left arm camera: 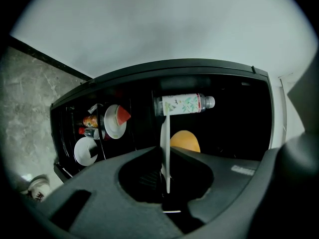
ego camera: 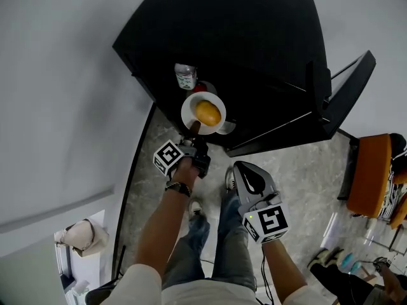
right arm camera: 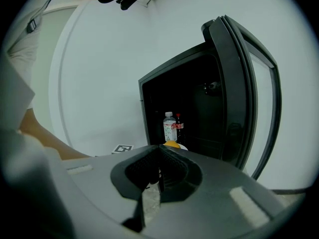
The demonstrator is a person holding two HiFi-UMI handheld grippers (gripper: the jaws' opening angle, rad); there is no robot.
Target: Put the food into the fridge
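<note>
A white plate (ego camera: 191, 110) carrying an orange (ego camera: 208, 112) hangs at the mouth of the open black fridge (ego camera: 254, 49). My left gripper (ego camera: 194, 129) is shut on the plate's near rim. Seen from the left gripper view, the plate (left arm camera: 165, 148) runs edge-on between the jaws, with the orange (left arm camera: 185, 141) just behind it and a water bottle (left arm camera: 182, 104) deeper inside. My right gripper (ego camera: 247, 182) hangs back over the floor, shut, with nothing in it. In its own view the right gripper (right arm camera: 158, 176) faces the fridge, the bottle (right arm camera: 170, 127) and the orange (right arm camera: 172, 144).
The fridge door (ego camera: 346, 84) stands open at the right. Inside sit a plate with a watermelon slice (left arm camera: 117, 119), another white plate (left arm camera: 85, 151) and small cans and bottles (left arm camera: 89, 123). A white wall lies to the left. An orange chair (ego camera: 369, 173) stands far right.
</note>
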